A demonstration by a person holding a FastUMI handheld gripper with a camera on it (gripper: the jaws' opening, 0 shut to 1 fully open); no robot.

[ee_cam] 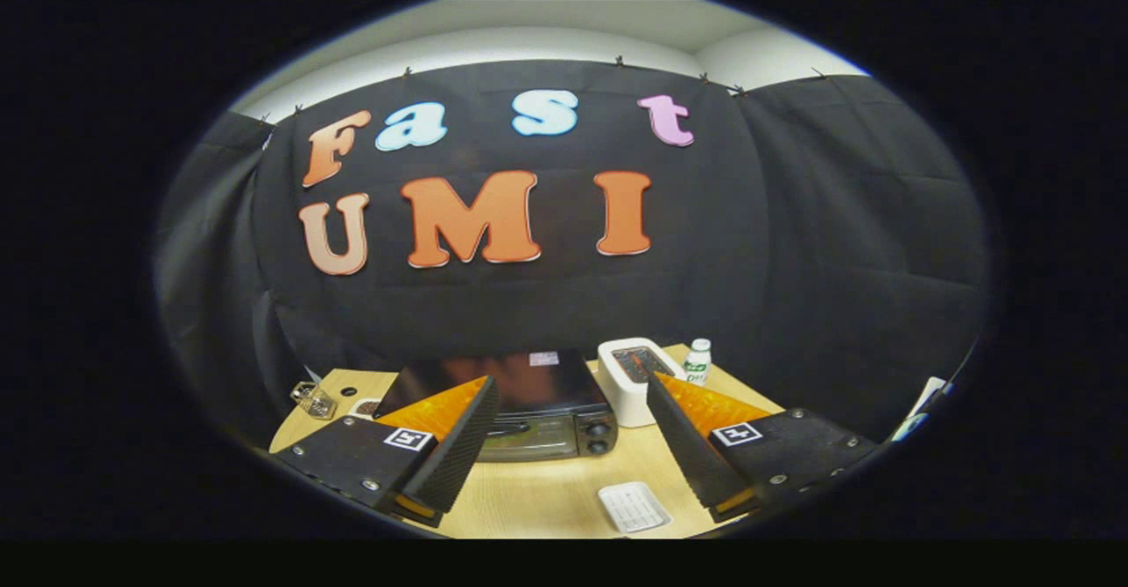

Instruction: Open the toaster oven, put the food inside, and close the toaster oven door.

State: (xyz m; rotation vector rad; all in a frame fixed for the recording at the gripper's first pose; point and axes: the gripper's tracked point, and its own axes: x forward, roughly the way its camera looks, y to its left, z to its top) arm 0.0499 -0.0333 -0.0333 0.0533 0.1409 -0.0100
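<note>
Probably a staged lab booth: black cloth wall, wooden table with toaster oven.

wall: black cloth | table: light wood | ceiling: white

The black toaster oven stands upright on the wooden table, door closed, two knobs at its right, just beyond the spread claw fingers.
</note>
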